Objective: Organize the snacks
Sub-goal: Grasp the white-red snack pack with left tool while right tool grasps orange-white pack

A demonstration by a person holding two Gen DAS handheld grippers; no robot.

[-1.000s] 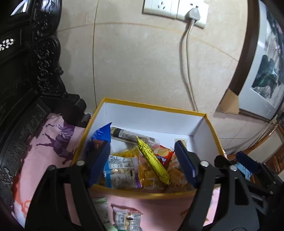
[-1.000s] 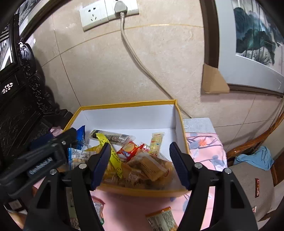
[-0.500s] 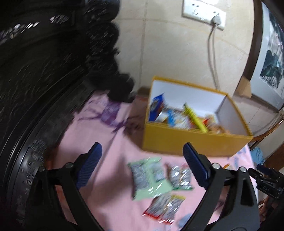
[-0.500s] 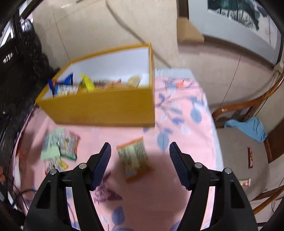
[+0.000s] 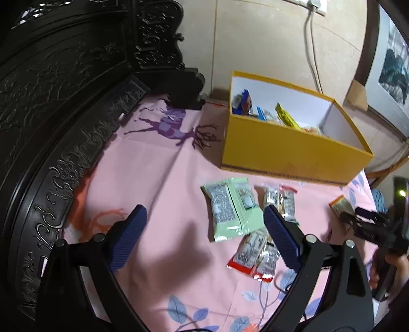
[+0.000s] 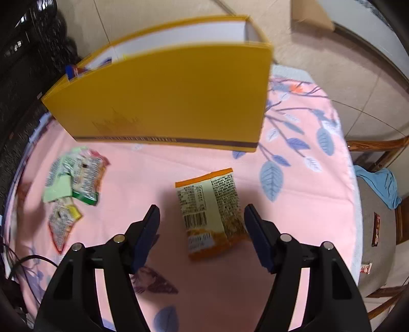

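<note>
Change: both claws pulled back from above yellow cardboard box [image 5: 291, 150], now over pink cloth.
Left gripper [image 5: 204, 235]: wide open, empty.
Right gripper [image 6: 202, 229]: open, astride orange foil packet [image 6: 211, 213], ungripped.
Meaning: pickup probably next.

Beige tiled wall [image 5: 268, 43] at the back, thin seams running through it. White socket [image 5: 317, 5] high up, pale cable [image 5: 310, 46] trailing down. Dark carved wooden furniture [image 5: 64, 76] crowding the left edge. Framed painting [image 5: 391, 61] leaning low on the right, cardboard corner guard [image 5: 356, 95] on its frame. Pink cloth [image 6: 294, 178] with blue leaf print over the bench. Wooden chair [image 6: 378, 229] off to the right, blue rag [image 6: 381, 184] on its grey seat.
</note>
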